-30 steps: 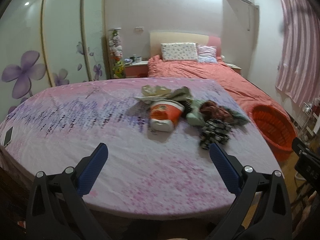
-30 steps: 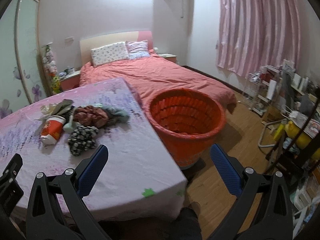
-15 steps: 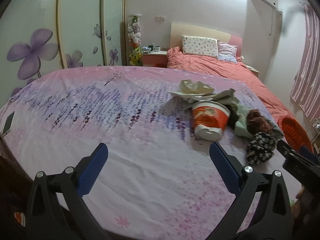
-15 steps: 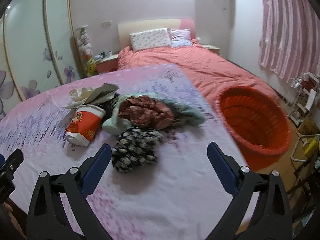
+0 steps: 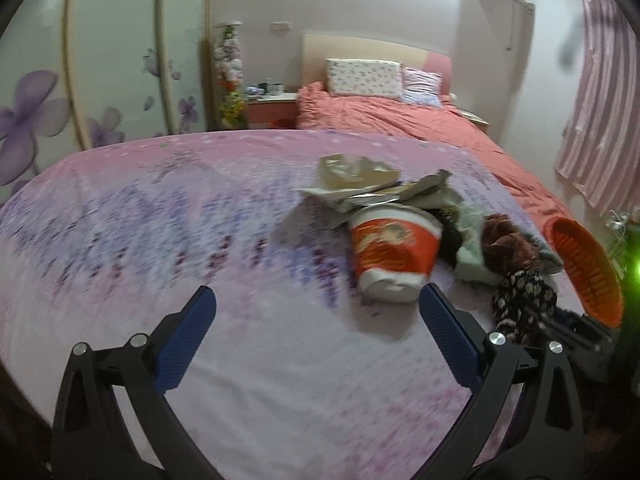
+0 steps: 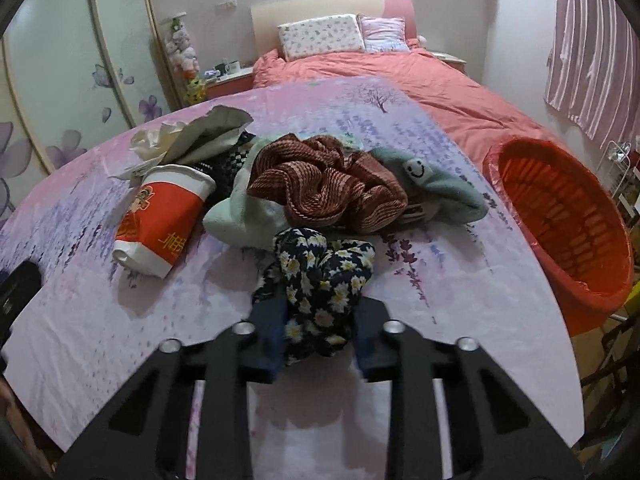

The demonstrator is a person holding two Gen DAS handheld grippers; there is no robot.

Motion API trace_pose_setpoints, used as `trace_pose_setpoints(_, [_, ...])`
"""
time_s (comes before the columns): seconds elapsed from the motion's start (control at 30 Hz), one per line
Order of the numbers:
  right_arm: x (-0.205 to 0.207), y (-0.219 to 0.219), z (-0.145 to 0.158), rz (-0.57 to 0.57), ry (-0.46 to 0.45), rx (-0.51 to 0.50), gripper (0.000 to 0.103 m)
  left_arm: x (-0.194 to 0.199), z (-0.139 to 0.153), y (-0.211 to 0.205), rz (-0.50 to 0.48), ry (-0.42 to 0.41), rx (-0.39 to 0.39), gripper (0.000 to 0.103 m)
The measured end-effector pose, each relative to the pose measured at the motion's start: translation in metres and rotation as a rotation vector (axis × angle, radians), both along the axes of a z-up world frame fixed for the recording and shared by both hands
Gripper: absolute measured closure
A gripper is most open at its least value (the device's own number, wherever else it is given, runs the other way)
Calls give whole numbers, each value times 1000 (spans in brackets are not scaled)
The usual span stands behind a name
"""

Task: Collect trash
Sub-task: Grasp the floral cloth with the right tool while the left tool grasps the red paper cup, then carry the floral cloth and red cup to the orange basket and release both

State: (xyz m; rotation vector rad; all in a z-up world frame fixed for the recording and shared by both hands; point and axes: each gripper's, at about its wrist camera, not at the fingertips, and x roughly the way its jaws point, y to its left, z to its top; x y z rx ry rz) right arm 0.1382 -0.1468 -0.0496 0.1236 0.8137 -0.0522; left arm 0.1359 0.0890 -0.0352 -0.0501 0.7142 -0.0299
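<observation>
Bedroom, lavender-print sheet (image 6: pixel 460 280) | right gripper (image 6: pixel 320 334) closing on floral cloth (image 6: pixel 324 280) | left gripper (image 5: pixel 316 320) spread, empty | red cup (image 6: pixel 160 220) print unreadable

A table under a pink cloth printed with purple lavender sprigs (image 6: pixel 460 280) is the landmark. On it lies a paper cup (image 6: pixel 160 220), orange-red with a white rim and base and yellow characters. Beside the cup, toward the far edge, sits crumpled beige and grey paper (image 6: pixel 200 136). Right of the cup lie a rust-brown striped cloth (image 6: pixel 320 188), a pale mint-green cloth with a white smiley patch (image 6: pixel 440 188), and a black cloth with white-and-yellow daisies (image 6: pixel 324 276). Right of the table stands an orange slatted plastic basket (image 6: pixel 568 220). Beyond the table, a bed wears a coral-red cover (image 6: pixel 400 76).
</observation>
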Motion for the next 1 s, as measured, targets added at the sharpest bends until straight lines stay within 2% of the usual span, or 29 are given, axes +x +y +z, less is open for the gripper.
trace_pose_setpoints(0.17, [-13,-17,11,-27,-39,6,87,32,-10,-23,-55,47,-34,4])
trace_pose_setpoints(0.3, [-9,-33,16,-56,-51,4,87,63,-30,-38,-72,129,-26,4])
trace_pose_setpoints(0.47, [-4,-49,14,-88,-48,21,87,83,-44,-44,-74,190,-39,9])
trace_pose_setpoints(0.53, [-1,-51,12,-94,-42,29,87,89,-48,-47,-80,206,-42,14])
trace_pose_setpoints(0.6, [0,-55,10,-98,-36,38,87,92,-50,-48,-91,214,-55,19])
trace_pose_setpoints(0.67, [0,-57,8,-100,-34,41,87,94,-50,-50,-108,213,-57,28])
trace_pose_setpoints(0.87, [-4,-58,13,-94,-51,45,87,89,-45,-46,-118,195,-37,29])
trace_pose_setpoints(1.0, [-10,-58,23,-90,-77,51,87,71,-32,-44,-125,161,-17,29])
